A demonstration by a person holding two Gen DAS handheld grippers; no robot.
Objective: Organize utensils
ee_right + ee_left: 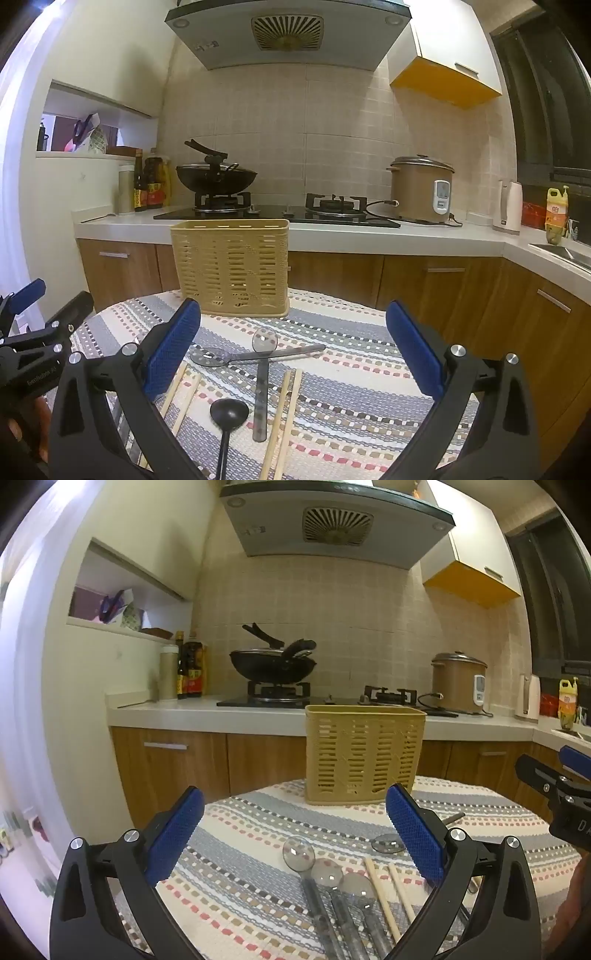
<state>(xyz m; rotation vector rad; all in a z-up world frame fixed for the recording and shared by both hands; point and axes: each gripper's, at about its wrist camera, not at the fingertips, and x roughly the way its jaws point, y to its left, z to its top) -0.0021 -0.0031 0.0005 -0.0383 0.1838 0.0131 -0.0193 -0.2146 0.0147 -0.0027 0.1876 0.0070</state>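
A tan slotted utensil basket [364, 755] [232, 267] stands upright at the far side of a small round table with a striped cloth [258, 886] [351, 387]. Three clear spoons [325, 875] and a pair of chopsticks [384, 897] lie under my open, empty left gripper [295, 834]. In the right wrist view a black ladle [227, 417], a clear spoon [263, 369], a slotted spoon [236, 356] and chopsticks [286, 417] lie under my open, empty right gripper [293, 350].
Behind the table runs a kitchen counter [369, 236] with a gas hob, a black wok [216, 177], sauce bottles [149, 184] and a rice cooker [421, 190]. Wooden cabinets [443, 280] stand below. A sink [565, 253] is at the right.
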